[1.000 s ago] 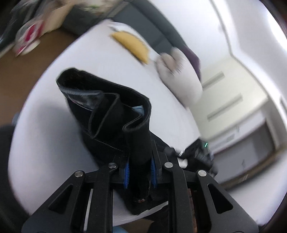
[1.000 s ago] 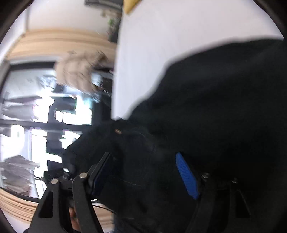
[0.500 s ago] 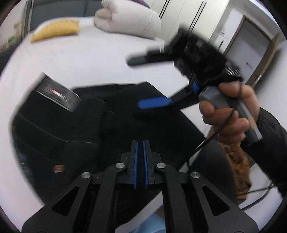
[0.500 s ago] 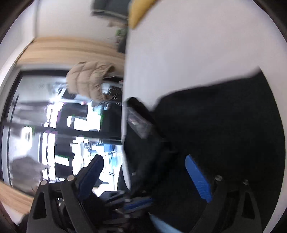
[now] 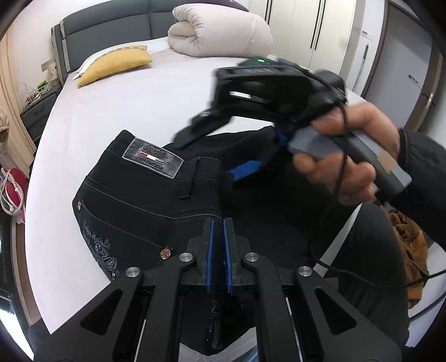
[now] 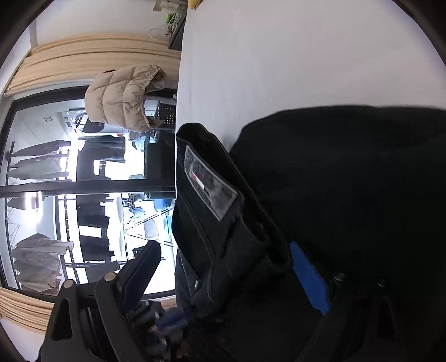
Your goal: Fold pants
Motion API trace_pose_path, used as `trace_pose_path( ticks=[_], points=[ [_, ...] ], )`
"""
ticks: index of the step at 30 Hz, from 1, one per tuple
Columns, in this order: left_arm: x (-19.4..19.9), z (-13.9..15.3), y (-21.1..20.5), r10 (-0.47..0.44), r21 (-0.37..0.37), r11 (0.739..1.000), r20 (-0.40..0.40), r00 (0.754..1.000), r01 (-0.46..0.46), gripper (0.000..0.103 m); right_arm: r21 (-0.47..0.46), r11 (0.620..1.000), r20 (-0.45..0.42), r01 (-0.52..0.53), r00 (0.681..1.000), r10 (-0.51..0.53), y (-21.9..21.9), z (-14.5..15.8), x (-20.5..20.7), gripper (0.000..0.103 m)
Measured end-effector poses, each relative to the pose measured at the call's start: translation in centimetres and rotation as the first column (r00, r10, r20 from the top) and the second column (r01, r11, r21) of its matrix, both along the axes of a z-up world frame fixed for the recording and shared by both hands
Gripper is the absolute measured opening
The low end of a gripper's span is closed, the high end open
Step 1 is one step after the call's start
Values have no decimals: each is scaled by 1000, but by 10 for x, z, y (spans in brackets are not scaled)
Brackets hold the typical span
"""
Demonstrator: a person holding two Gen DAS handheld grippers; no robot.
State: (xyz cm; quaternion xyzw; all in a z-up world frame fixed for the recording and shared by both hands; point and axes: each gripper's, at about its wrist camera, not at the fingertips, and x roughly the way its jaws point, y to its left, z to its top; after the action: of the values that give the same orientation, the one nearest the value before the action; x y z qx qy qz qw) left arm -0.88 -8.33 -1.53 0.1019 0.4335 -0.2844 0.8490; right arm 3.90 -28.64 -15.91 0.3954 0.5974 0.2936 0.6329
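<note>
Black pants [image 5: 156,200] lie folded on the white bed [image 5: 117,105], waistband and grey leather label [image 5: 152,161] on top. My left gripper [image 5: 217,227] is shut with nothing between its blue pads, just above the near edge of the pants. My right gripper [image 5: 220,156] is open, held over the right part of the pants, one blue pad [image 5: 245,169] close to the cloth. In the right wrist view the pants [image 6: 334,195] fill the frame; the right gripper [image 6: 223,267] straddles the folded waistband with its jaws wide apart.
A yellow pillow [image 5: 114,64] and a rolled white duvet [image 5: 220,27] lie at the head of the bed. A grey headboard [image 5: 111,22] and a nightstand [image 5: 36,108] stand behind. A beige puffer jacket [image 6: 122,97] hangs beyond the bed edge.
My left gripper let go of the pants, which now lie flat on the bed, and has pulled back, shut. My right gripper has swung across above the pants, open.
</note>
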Motion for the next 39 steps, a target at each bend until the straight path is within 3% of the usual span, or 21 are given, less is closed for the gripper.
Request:
trace_pose_path(
  ticks=[3, 4, 5, 7, 13, 17, 21, 27, 30, 32, 39],
  points=[
    [-2, 0, -1, 11, 21, 1000, 6, 1000, -11, 15, 8, 999, -13, -52, 999, 52, 13, -7, 12, 74],
    [0, -4, -3, 13, 34, 999, 3, 1000, -13, 31, -4, 998, -16, -65, 998, 65, 17, -9, 16, 58],
    [7, -12, -6, 21, 46, 999, -13, 1000, -21, 68, -19, 997, -19, -71, 997, 70, 18, -10, 17, 37],
    [8, -14, -6, 19, 34, 999, -27, 999, -18, 99, -27, 998, -19, -57, 998, 57, 18, -10, 17, 26],
    [5, -21, -18, -3, 76, 997, -2, 1000, 3, 99, -36, 999, 55, 28, 998, -26, -1, 15, -7, 14],
    [-1, -4, -11, -14, -41, 999, 24, 1000, 15, 99, -15, 993, 139, 120, 983, -117, -19, 40, -38, 14],
    [-2, 13, 2, 7, -131, 991, 36, 999, -3, 99, 10, 965, 205, 261, 944, -258, -52, 55, -79, 13],
    [2, 10, 7, 1, -169, 986, 0, 1000, -1, 99, 29, 866, 155, 499, 854, -497, -133, 35, -154, 13],
    [4, 1, 3, -14, -160, 987, -39, 999, 8, 99, -45, 837, 86, 545, 837, -540, -150, -1, -177, 13],
    [6, -2, 3, -22, -161, 987, -55, 998, 13, 99, -21, 816, 59, 578, 816, -576, -155, -15, -186, 12],
    [24, 3, 8, 13, -191, 981, -64, 998, -25, 99, -22, 801, 144, 598, 795, -590, -157, 18, -197, 12]
  ],
)
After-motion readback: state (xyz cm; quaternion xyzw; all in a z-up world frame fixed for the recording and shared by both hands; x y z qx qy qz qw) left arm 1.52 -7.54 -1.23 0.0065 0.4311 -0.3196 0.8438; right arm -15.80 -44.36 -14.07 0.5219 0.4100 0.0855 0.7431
